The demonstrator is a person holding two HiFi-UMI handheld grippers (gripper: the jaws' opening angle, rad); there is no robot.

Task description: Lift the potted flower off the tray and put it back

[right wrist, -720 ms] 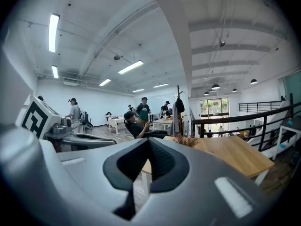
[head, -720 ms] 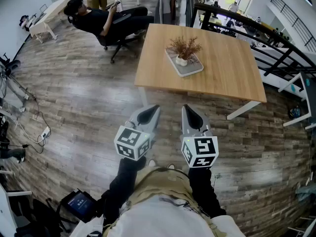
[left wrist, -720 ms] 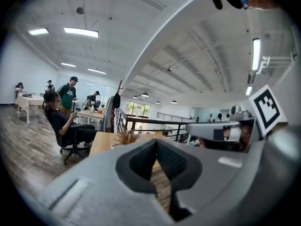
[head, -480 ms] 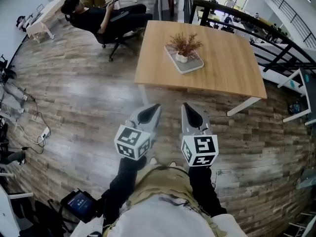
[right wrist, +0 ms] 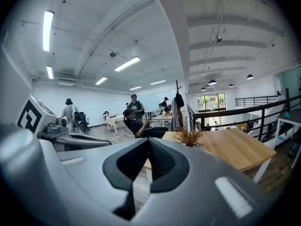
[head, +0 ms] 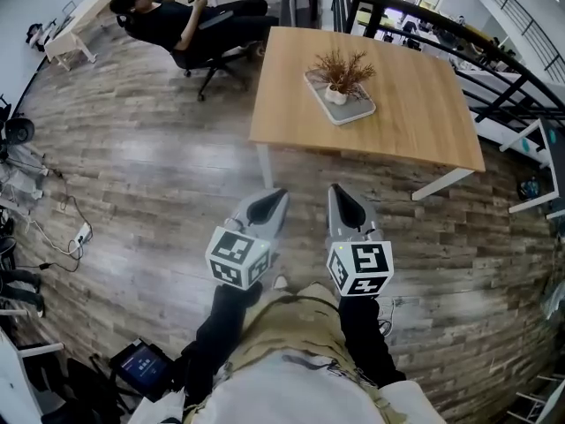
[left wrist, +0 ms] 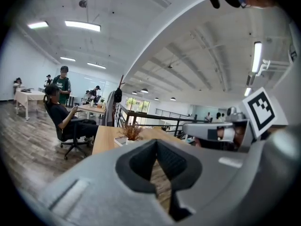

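Note:
The potted flower (head: 338,79), dried brown sprigs in a small white pot, stands on a grey tray (head: 351,113) on the wooden table (head: 415,122). It is well ahead of both grippers. My left gripper (head: 270,203) and right gripper (head: 342,201) hang side by side above the floor, short of the table's near edge, both shut and empty. In the left gripper view the flower (left wrist: 131,132) shows past the closed left gripper (left wrist: 157,147). In the right gripper view the flower (right wrist: 189,136) stands right of the closed right gripper (right wrist: 148,142).
A person reclines in an office chair (head: 199,34) on the plank floor left of the table. A black railing (head: 441,29) runs behind the table. Cables (head: 62,215) and a dark device (head: 141,367) lie on the floor at the left.
The table with the tray has shifted slightly right in the head view as the camera moved. Both grippers stay shut and keep their place in the picture.

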